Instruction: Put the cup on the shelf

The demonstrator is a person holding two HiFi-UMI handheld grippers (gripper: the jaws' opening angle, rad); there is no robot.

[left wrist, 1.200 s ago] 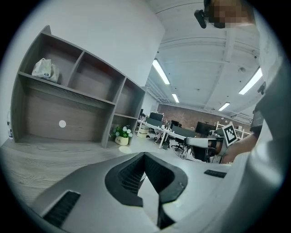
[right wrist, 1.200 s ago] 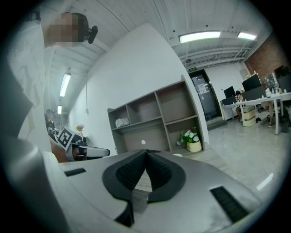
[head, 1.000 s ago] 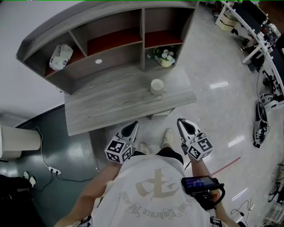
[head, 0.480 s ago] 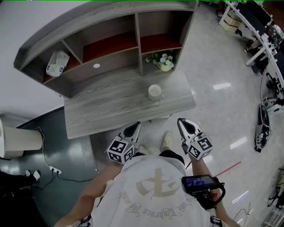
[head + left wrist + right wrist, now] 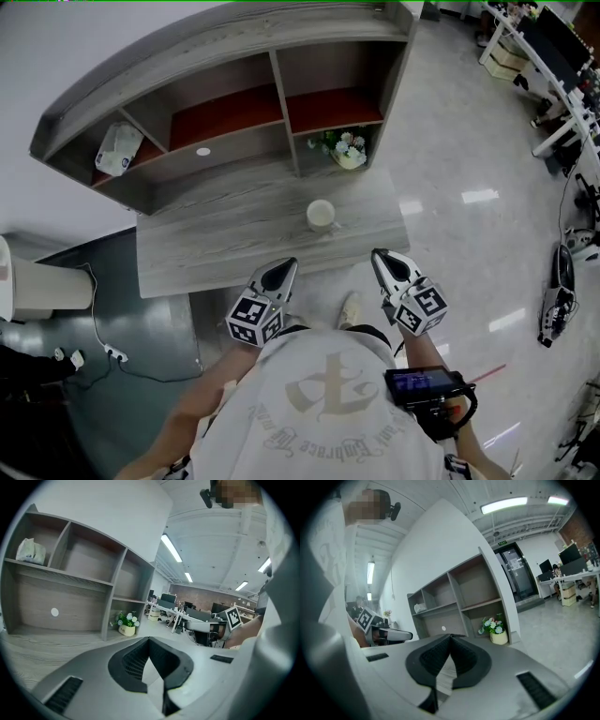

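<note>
Bright ceiling strip lights (image 5: 505, 504) glare on the glossy floor (image 5: 478, 196); fisheye edges bend and darken.

Item count, as we find it:

- Cup (image 5: 321, 215): we count one.
- Table (image 5: 216, 246): one, grey wood grain.
- Shelf unit (image 5: 216, 42): one. We count five compartments (image 5: 225, 112) in it, three in the upper row and two in the lower.
- White packet (image 5: 118, 150): one.
- Pot of flowers (image 5: 347, 148): one.
- Small white disc (image 5: 203, 151): one.
- Grippers: two, the left gripper (image 5: 281, 269) and the right gripper (image 5: 381, 259).
- Marker cubes: two, one per gripper (image 5: 253, 319) (image 5: 422, 309).
- Person (image 5: 328, 403): one.
- Dark device (image 5: 424, 384) at the waist: one.
- Office desks in the background: we cannot count them.
</note>
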